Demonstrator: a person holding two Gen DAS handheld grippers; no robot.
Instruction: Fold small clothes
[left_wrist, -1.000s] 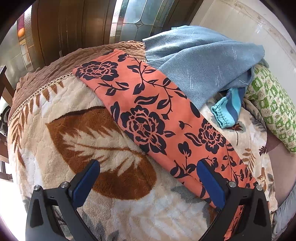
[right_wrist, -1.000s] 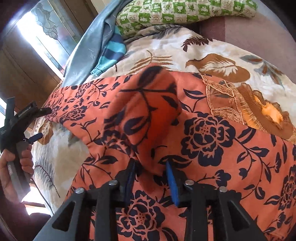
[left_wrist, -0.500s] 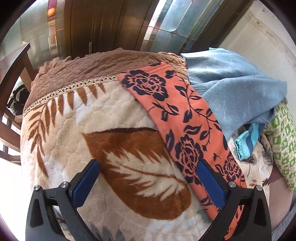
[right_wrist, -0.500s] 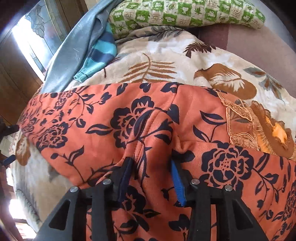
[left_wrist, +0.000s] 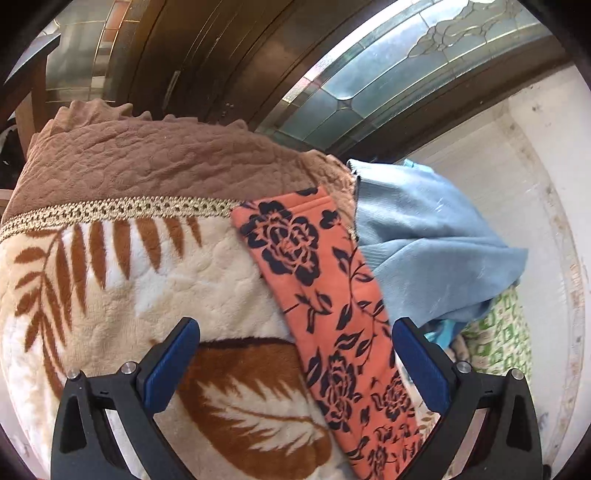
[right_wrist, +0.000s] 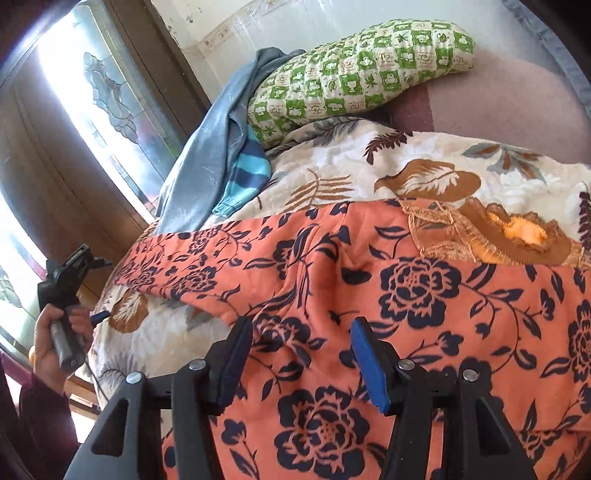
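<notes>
Bedding: a plush cream blanket with brown leaf print over a bed beside a leaded-glass door; its near edge is cut off in both wrist views. Orange fleece garment with navy flowers lies flat across it, long axis running from the right gripper toward the far corner, narrow end by a light-blue knit sweater that half hides a striped teal piece. Right gripper's jaws are opening over a raised fold, pads clear; left gripper stands wide apart above blanket and garment, gripping nothing.
</notes>
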